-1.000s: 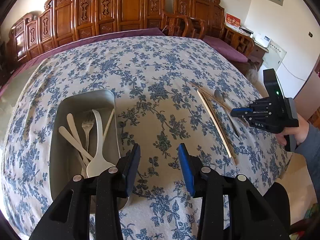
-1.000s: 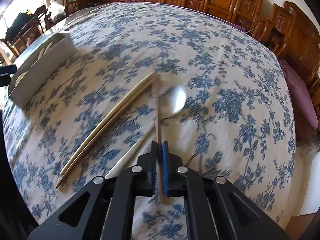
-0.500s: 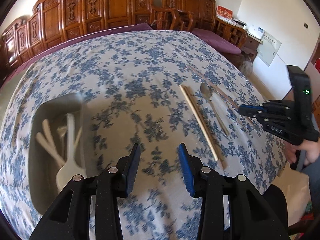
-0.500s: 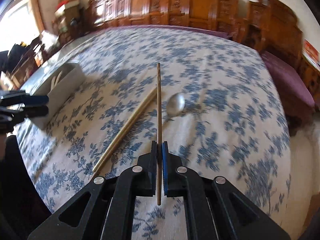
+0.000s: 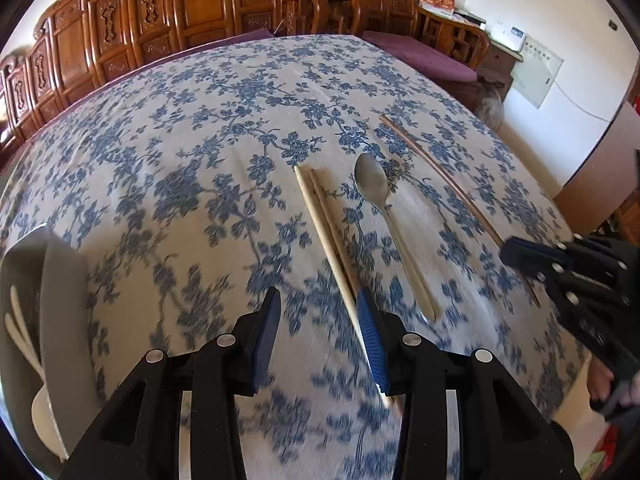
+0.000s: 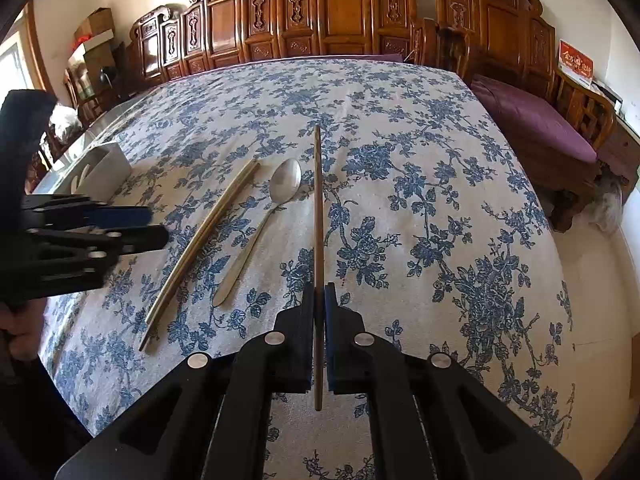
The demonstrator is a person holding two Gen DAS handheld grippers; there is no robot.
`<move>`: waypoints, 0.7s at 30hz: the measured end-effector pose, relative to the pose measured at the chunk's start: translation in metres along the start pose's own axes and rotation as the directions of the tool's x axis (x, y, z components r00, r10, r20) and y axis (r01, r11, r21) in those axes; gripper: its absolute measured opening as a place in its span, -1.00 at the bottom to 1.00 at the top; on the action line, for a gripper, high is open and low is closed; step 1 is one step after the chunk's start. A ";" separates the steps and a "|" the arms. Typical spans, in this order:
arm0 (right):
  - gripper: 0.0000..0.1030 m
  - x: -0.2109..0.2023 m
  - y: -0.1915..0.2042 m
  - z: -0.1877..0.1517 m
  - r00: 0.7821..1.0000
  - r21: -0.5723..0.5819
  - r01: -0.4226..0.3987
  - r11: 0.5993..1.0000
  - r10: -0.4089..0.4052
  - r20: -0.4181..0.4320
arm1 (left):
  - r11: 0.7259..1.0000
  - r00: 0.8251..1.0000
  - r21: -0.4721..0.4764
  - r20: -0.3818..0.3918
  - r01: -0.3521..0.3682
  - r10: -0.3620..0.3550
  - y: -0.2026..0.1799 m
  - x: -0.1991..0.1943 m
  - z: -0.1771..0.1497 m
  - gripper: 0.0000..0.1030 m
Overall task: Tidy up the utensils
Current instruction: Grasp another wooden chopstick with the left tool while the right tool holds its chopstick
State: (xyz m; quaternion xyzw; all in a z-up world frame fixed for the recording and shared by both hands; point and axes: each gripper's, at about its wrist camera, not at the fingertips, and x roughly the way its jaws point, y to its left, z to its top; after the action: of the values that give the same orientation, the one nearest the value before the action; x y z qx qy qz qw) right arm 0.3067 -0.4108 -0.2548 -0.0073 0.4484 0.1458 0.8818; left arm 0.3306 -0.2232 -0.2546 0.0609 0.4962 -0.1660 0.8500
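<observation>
My right gripper is shut on a thin brown chopstick that sticks out forward over the tablecloth; the same chopstick and right gripper show at the right of the left wrist view. A pair of pale chopsticks and a metal spoon lie side by side on the cloth. My left gripper hangs open above the near end of the pale pair, nothing between its fingers. In the right wrist view the pale chopsticks, spoon and left gripper sit to the left.
A grey tray holding white utensils stands at the table's left edge, seen far left as the tray in the right wrist view. Carved wooden chairs line the far side; a purple-cushioned bench is at the right.
My left gripper has moved right, from over the tray to over the pale chopsticks. My right gripper has lifted the brown chopstick off the cloth and rolled it straight.
</observation>
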 end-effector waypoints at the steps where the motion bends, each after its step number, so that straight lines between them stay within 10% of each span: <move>1: -0.88 0.001 0.000 0.001 1.000 0.003 -0.004 1.000 0.004 0.000 | 1.000 1.000 -0.002 -0.006 -0.001 0.001 -0.001 0.004 0.002 -0.28; 15: -0.88 -0.005 0.000 0.003 0.999 0.031 -0.044 0.999 0.043 0.014 | 0.997 0.996 0.024 -0.038 -0.075 0.076 -0.005 0.028 0.007 -0.49; 21: -0.88 -0.007 0.007 0.006 0.999 0.016 -0.048 0.999 0.048 0.011 | 0.998 0.997 0.024 -0.051 -0.063 0.064 -0.002 0.025 0.003 -0.92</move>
State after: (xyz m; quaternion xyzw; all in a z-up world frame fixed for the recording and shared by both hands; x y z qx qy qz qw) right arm 0.3053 -0.4051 -0.2450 0.0116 0.4451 0.1634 0.8804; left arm 0.3436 -0.2309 -0.2746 0.0906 0.5140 -0.1427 0.8410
